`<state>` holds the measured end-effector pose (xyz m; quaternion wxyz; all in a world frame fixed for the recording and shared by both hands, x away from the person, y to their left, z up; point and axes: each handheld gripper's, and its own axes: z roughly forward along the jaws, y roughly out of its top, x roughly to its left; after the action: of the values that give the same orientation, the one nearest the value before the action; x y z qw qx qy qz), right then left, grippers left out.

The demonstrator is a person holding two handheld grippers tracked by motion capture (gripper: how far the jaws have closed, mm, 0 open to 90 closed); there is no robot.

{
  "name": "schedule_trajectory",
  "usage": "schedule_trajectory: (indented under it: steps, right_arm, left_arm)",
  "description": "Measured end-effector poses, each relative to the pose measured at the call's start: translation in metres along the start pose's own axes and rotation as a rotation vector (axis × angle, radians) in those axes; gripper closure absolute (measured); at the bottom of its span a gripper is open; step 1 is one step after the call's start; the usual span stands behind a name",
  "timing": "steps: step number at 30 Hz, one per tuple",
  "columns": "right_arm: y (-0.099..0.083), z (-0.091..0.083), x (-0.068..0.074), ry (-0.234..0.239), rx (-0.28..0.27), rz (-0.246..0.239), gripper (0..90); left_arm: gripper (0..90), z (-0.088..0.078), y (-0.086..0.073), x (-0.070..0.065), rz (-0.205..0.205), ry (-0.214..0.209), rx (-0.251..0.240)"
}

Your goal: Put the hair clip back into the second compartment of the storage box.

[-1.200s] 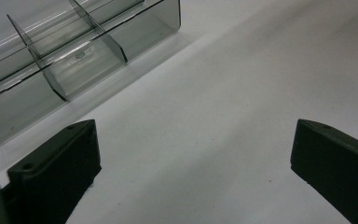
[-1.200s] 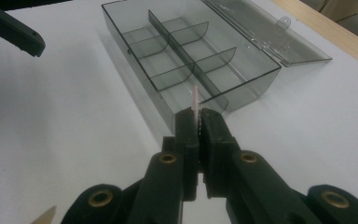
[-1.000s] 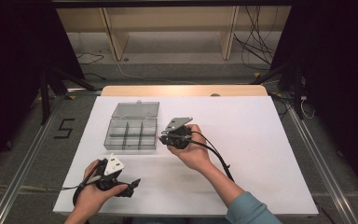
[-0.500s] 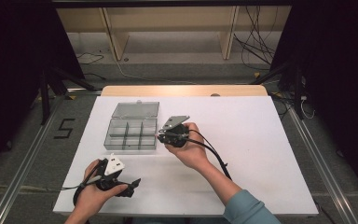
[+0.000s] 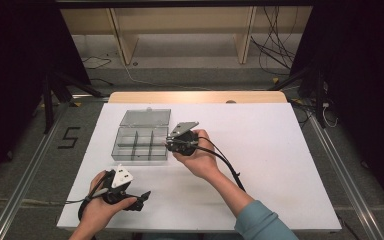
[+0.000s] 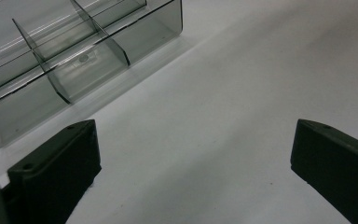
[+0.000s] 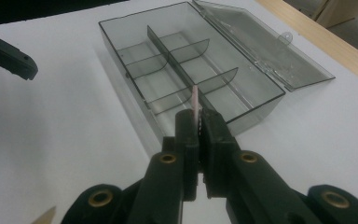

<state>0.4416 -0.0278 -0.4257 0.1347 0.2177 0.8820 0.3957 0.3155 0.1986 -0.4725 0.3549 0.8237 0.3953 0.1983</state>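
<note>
- Your right gripper [image 7: 196, 122] is clenching a thin, pale pink stick [image 7: 194, 100], holding it upright at the near edge of the clear grey plastic compartment box [image 7: 186, 70], whose lid is lying open.
- Your left gripper [image 6: 193, 154] is resting near the front edge of the white surface [image 5: 270, 145], jaws spread wide, grasping nothing.

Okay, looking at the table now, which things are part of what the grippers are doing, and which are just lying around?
In use:
- right gripper, shut on a thin pink stick
- clear compartment box, lid open, just beyond the stick
- left gripper, open

Lying about:
- cables on the floor
- wooden frame behind the table
</note>
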Motion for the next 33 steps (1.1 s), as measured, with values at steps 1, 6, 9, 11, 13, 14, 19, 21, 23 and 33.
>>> schedule_trajectory:
  steps: [1, 6, 9, 11, 13, 14, 19, 21, 23, 33]
  right_arm:
    - [0.0, 0.001, 0.0, 0.001, 0.002, -0.002, 86.7]
    - [0.001, 0.004, -0.001, -0.001, 0.0, 0.004, 86.7]
    - [0.003, 0.005, -0.002, -0.003, -0.002, 0.004, 86.7]
    - [0.005, 0.006, -0.003, -0.004, -0.006, 0.007, 86.7]
    - [0.005, 0.007, -0.003, -0.003, -0.012, 0.013, 86.7]
    - [0.006, 0.007, -0.003, -0.003, -0.012, 0.014, 86.7]
    - [0.007, 0.011, -0.003, 0.002, -0.011, 0.019, 86.7]
    - [0.007, 0.012, -0.003, 0.002, -0.009, 0.022, 86.7]
    - [0.008, 0.013, -0.003, 0.001, -0.016, 0.024, 86.7]
    - [0.011, 0.021, -0.003, 0.005, -0.009, 0.029, 86.7]
  left_arm:
    - [0.7, 0.0, 0.0, 0.0, -0.002, 0.002, -0.006]
    - [0.7, 0.0, -0.001, 0.001, -0.002, 0.002, -0.006]
    - [0.7, 0.0, 0.0, 0.0, -0.002, 0.002, -0.007]
    - [0.7, 0.0, -0.001, 0.0, -0.002, 0.002, -0.006]
    - [0.7, 0.0, -0.001, 0.001, -0.002, 0.001, -0.006]
    - [0.8, 0.0, -0.001, 0.0, -0.006, 0.0, -0.006]
    - [0.7, 0.0, -0.001, 0.001, -0.004, 0.001, -0.007]
    - [0.7, 0.0, -0.001, 0.001, -0.001, 0.002, -0.006]
    - [0.7, 0.0, -0.001, 0.001, -0.001, 0.003, -0.011]
    - [0.7, 0.0, 0.0, 0.001, 0.001, 0.001, -0.008]
